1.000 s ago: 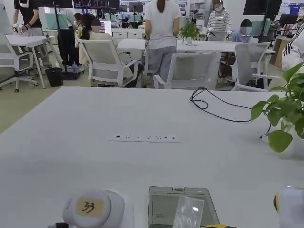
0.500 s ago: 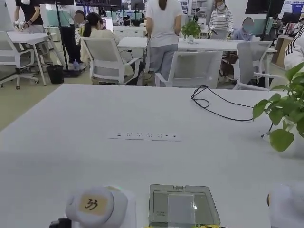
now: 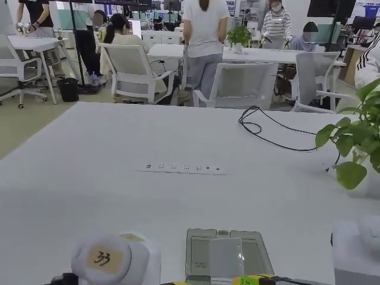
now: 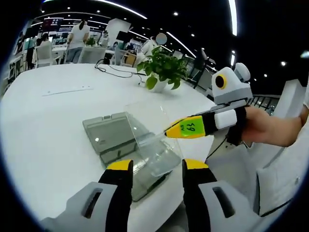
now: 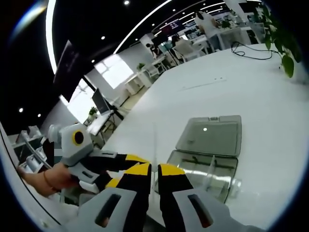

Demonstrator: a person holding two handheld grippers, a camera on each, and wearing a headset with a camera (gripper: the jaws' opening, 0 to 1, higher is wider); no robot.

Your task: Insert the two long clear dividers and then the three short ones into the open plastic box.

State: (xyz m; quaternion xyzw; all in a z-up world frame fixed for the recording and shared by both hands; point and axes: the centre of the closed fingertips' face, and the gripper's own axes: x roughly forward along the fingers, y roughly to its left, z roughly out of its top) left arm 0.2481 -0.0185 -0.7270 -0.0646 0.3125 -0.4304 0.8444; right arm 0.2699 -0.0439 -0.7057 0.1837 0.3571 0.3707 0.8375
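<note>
Head view: an open smoky-clear plastic box [image 3: 199, 252] lies at the near edge of the white surface [image 3: 178, 130], with a flat clear plastic divider [image 3: 225, 256] over it.

Left gripper view: the left tool [image 4: 157, 168] gapes wide and empty just short of the box. The right tool [image 4: 169, 131] reaches in, pinching the divider.

Right gripper view: the right tool's tips are almost together, clamped on the divider's thin edge beside the box.

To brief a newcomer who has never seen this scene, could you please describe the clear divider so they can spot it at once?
On the big white table, near the person's edge, lies the open plastic box, its lid folded flat. Over it hangs the clear divider, pinched in the yellow jaws of the right gripper. Unlike the greyish box, it is a thin see-through sheet held off the table.
</note>
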